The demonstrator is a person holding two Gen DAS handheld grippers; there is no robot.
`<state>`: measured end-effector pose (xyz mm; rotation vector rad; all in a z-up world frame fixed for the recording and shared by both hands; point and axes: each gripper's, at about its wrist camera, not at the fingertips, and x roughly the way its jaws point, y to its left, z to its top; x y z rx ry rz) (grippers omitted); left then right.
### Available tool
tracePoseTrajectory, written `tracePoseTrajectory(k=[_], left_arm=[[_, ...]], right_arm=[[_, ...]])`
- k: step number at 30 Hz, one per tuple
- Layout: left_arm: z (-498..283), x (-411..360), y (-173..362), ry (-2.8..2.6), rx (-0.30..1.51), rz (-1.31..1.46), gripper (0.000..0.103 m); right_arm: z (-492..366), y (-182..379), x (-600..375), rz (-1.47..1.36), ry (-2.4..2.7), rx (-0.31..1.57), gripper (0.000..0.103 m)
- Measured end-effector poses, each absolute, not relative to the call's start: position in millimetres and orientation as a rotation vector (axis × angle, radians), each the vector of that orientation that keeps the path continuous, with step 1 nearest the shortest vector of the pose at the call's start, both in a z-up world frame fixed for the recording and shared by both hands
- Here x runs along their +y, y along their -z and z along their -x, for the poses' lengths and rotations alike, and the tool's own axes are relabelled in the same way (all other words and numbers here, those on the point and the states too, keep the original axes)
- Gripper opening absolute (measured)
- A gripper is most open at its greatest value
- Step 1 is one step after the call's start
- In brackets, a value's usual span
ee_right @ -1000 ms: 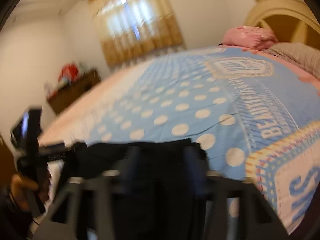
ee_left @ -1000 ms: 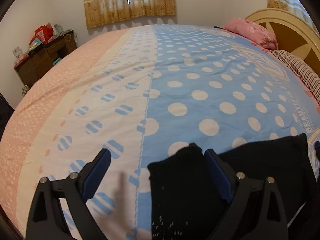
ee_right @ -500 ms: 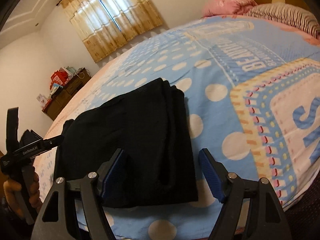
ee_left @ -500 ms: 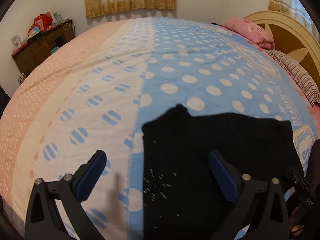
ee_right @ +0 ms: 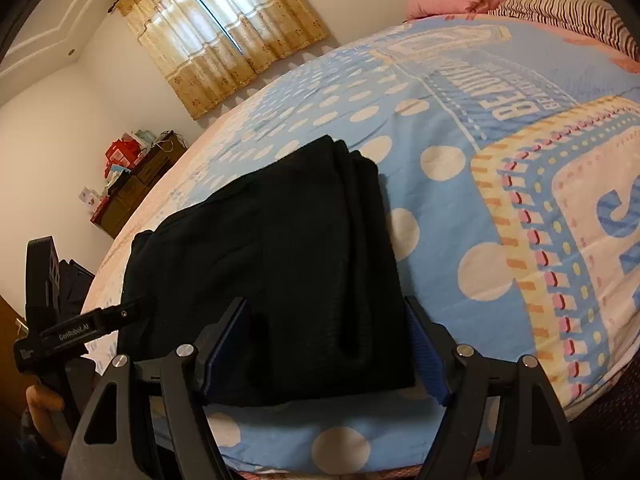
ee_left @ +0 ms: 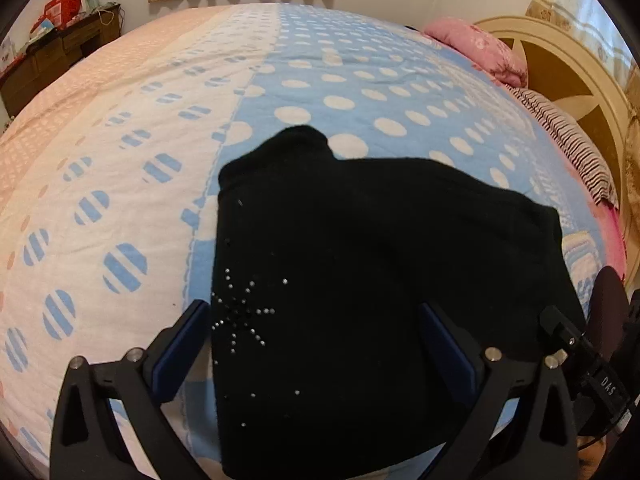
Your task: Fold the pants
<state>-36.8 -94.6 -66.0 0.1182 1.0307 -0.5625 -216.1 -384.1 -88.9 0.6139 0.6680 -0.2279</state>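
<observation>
Black pants [ee_left: 360, 264] lie folded into a compact stack near the front edge of the bed, with a rhinestone star on the near left part. They also show in the right wrist view [ee_right: 280, 256], with layered folds along their right side. My left gripper [ee_left: 316, 344] is open and empty, held just above the near edge of the pants. My right gripper [ee_right: 326, 344] is open and empty, its fingers either side of the stack's near right corner. The left gripper's body [ee_right: 76, 332] shows at the left of the right wrist view.
The bed cover [ee_left: 132, 152] is pink, cream and blue with polka dots. A pink pillow [ee_left: 480, 48] and a striped pillow [ee_left: 568, 140] lie by the cream headboard [ee_left: 560, 64]. A dark wooden cabinet [ee_left: 52, 52] stands beyond the bed's far left side.
Both grippers have pulled back toward the front edge of the bed and sit higher. The folded pants stay flat on the bed, and more of them shows in both views.
</observation>
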Motion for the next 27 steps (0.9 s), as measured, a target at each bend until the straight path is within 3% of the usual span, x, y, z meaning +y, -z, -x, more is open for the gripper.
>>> tracePoseTrajectory(k=[10,15,16,17,18,20,24,26,27], left_arm=[[38,-93,68,0.558,1.020,-0.122,0.103],[40,-96,69,0.545,1.013,-0.141,0.103],[40,-95,69,0.547,1.014,-0.137,0.103],[40,-94,69,0.549,1.012,-0.135,0.103],[40,-95,69,0.551,1.009,-0.135,0.102],[42,-94,69,0.561,1.000,-0.132,0.098],[43,-92,66,0.569,0.982,-0.117,0.085],[45,-92,63,0.598,0.982,-0.100,0.067],[45,-92,62,0.606,0.983,-0.092,0.064]], right_arm=[[223,75,-385,-0.579,0.361,0.617,0.077],[215,87,-383,-0.561,0.333,0.681,0.077],[211,87,-379,-0.542,0.319,0.698,0.074],[209,87,-374,-0.532,0.300,0.702,0.063],[209,87,-371,-0.517,0.311,0.704,0.061],[207,86,-366,-0.493,0.280,0.703,0.038],[206,86,-364,-0.496,0.269,0.707,0.036],[205,83,-360,-0.465,0.281,0.712,0.035],[204,81,-356,-0.437,0.292,0.714,0.035]])
